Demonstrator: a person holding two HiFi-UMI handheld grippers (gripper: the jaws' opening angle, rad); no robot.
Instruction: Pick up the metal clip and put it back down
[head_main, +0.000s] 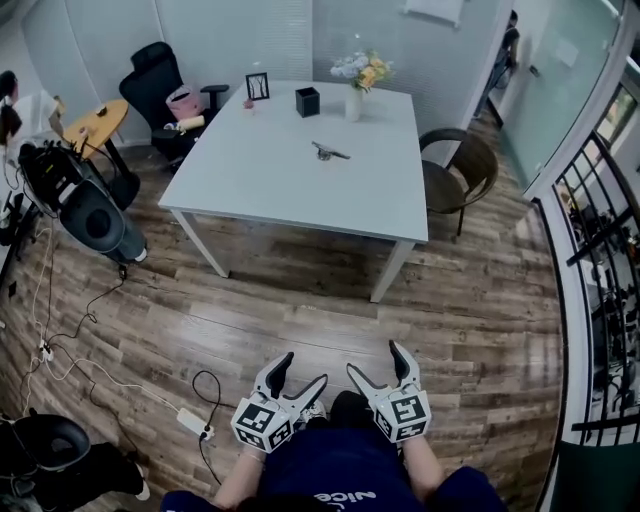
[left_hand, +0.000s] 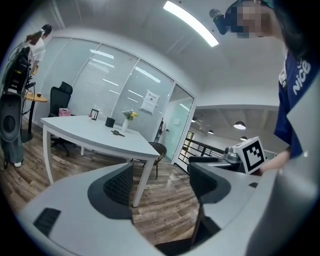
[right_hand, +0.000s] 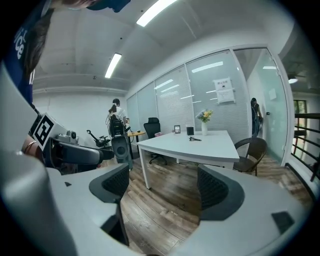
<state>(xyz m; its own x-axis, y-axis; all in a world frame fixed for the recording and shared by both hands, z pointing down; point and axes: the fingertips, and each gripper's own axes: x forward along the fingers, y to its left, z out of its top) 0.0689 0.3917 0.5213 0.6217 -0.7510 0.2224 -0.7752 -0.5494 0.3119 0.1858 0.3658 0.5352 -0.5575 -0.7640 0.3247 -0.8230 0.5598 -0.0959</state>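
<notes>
**Close the gap first, then take the clip from above**

We stand back on the wooden floor (head_main: 300, 300) with both tools held low in front of us. The left tongs (head_main: 303, 370) are spread wide with only floor showing between the pads. The right tongs (head_main: 375, 360) stand just as wide and just as empty. The metal clip (head_main: 329, 152) lies flat on the white desk (head_main: 280, 195), near the vase of flowers (head_main: 354, 102), on our side of it and a little to its left. A black cup (head_main: 307, 102) stands left of the vase, clear of the clip.

Both tongs are well apart from the vase, so we judge the step in hand to be the approach, not the grasp. We should walk up to the desk edge on our side of the vase until the clip sits squarely in one tongs' own view. From here the clip is too small to read its shape, so we should settle the grip line only once we are near.

We would come down from above with a pad on either side of its narrow body and close slowly. Thin metal on a smooth top will likely skate if one pad touches first. We should stop the tongs short of the vase so as not to tip it. Then a low lift is enough before we set the clip back down.
</notes>
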